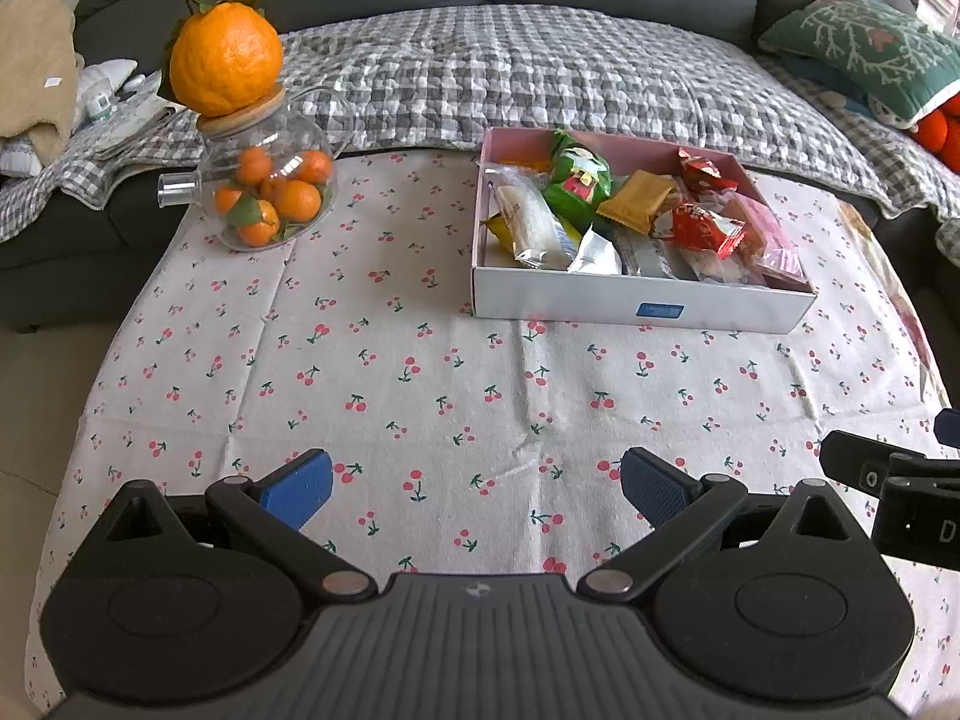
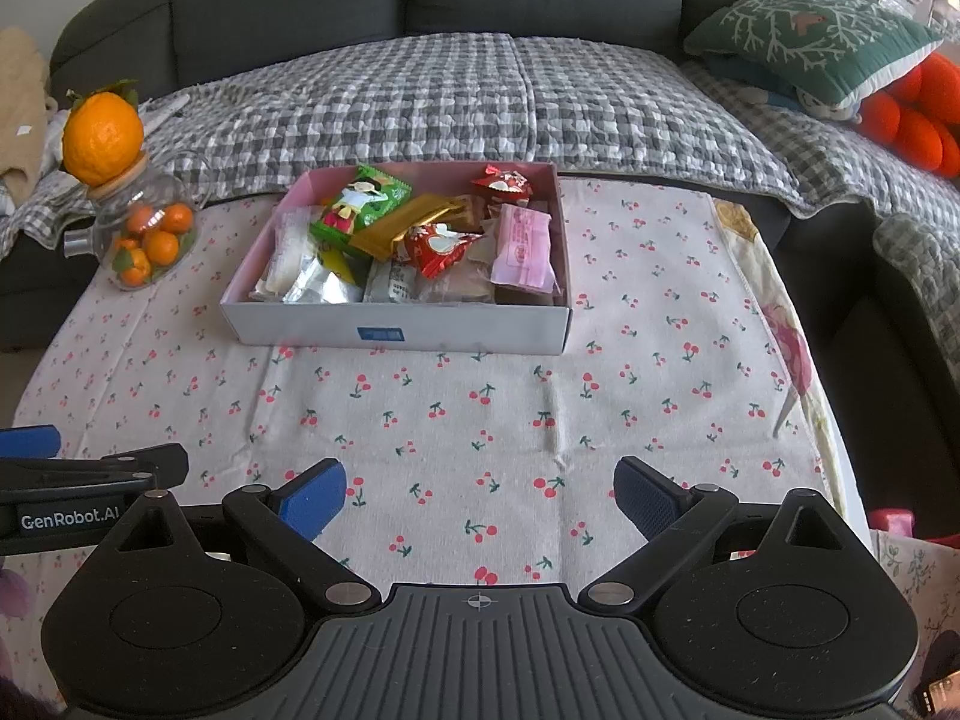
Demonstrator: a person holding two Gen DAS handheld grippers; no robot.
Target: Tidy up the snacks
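My left gripper (image 1: 477, 489) hangs with its jaws spread wide and nothing between the blue pads (image 1: 298, 495); my right gripper (image 2: 480, 495) is released the same way, over bare cherry-print tablecloth (image 2: 456, 420). Both sit at the near edge of the table, well apart from the snack box (image 2: 396, 324).

Only the right view shows the white "GenRobot.AI" lettering on the side of my left gripper, which pokes in at its near left. The left view catches my right gripper at its near right edge, with just a partial letter "D" legible. The right view also shows a floral cloth (image 2: 780, 324) under the tablecloth's right edge.

The box carries a small blue label (image 2: 380, 333) on its near wall; its print is too small to read. The box lies far centre, long axis running left to right, open top up, crammed with wrapped snacks: a green packet (image 2: 360, 204), a gold packet (image 2: 408, 222), a red packet (image 2: 438, 246), a pink packet (image 2: 525, 246) at the right, pointing near to far.

Far left stands a glass jar of tangerines (image 1: 270, 186) with a large orange (image 1: 225, 60) on its lid.
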